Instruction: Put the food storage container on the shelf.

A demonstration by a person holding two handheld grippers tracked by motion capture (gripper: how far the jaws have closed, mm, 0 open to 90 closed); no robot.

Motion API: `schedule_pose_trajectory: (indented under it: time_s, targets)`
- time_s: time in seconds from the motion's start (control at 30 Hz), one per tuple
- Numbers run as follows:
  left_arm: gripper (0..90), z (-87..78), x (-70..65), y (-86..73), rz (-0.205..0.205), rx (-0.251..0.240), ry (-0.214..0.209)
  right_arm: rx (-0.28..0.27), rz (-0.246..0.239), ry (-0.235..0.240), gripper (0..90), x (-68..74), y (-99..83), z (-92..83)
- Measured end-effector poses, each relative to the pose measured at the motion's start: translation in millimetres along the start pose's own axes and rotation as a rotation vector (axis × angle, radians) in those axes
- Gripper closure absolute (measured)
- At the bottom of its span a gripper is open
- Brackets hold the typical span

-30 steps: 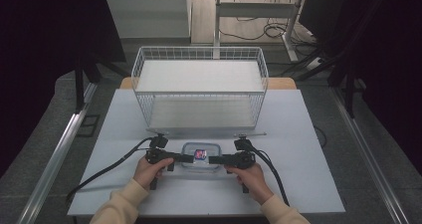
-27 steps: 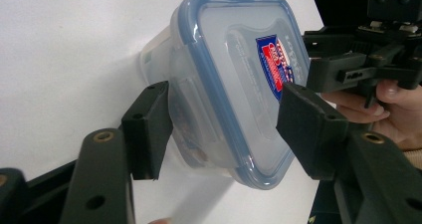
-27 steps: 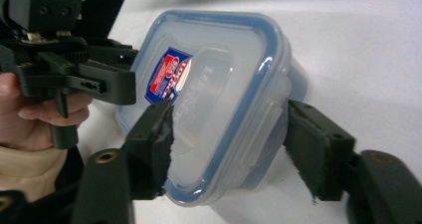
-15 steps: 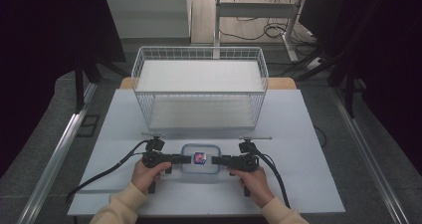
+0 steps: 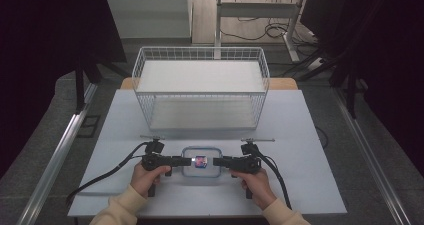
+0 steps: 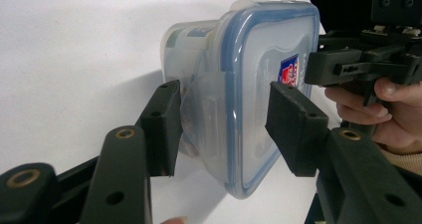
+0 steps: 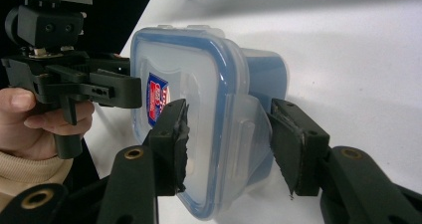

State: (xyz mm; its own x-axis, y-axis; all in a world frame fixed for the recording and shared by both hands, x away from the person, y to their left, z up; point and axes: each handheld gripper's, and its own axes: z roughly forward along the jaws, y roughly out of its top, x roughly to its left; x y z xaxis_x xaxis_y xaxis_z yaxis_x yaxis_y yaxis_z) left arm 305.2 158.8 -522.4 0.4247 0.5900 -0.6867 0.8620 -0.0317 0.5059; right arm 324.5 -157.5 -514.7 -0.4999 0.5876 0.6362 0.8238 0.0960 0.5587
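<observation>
Left gripper (image 6: 221, 129) and right gripper (image 7: 229, 144) both straddle the lidded container (image 5: 201, 161), jaws unclenched; contents indistinct.

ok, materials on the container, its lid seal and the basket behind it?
Container: looks like translucent, glossy plastic; the contents show dimly through the wall. Lid seal: a blue band round the clear lid, possibly rubber or tinted plastic, can't tell. Basket: thin white wire grid, likely coated metal, matte.
</observation>
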Motion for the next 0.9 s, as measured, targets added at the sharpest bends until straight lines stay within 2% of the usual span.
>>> schedule_pose_trajectory:
  time_s: [0.33, 0.87, 0.9]
  targets:
    - [49.7, -1.8, -3.2, 0.5, 0.005, -0.005, 0.001, -0.002, -0.024, -0.001, 51.0, 2.0, 0.7, -2.0]
    - [49.9, -13.3, -9.7, 6.7, 0.021, -0.041, -0.025, -0.036, -0.089, -0.008, 51.1, 16.9, 9.4, -10.3]
    - [49.9, -13.7, -11.8, 7.7, 0.032, -0.041, -0.018, -0.038, -0.091, -0.01, 51.2, 18.1, 10.2, -11.4]
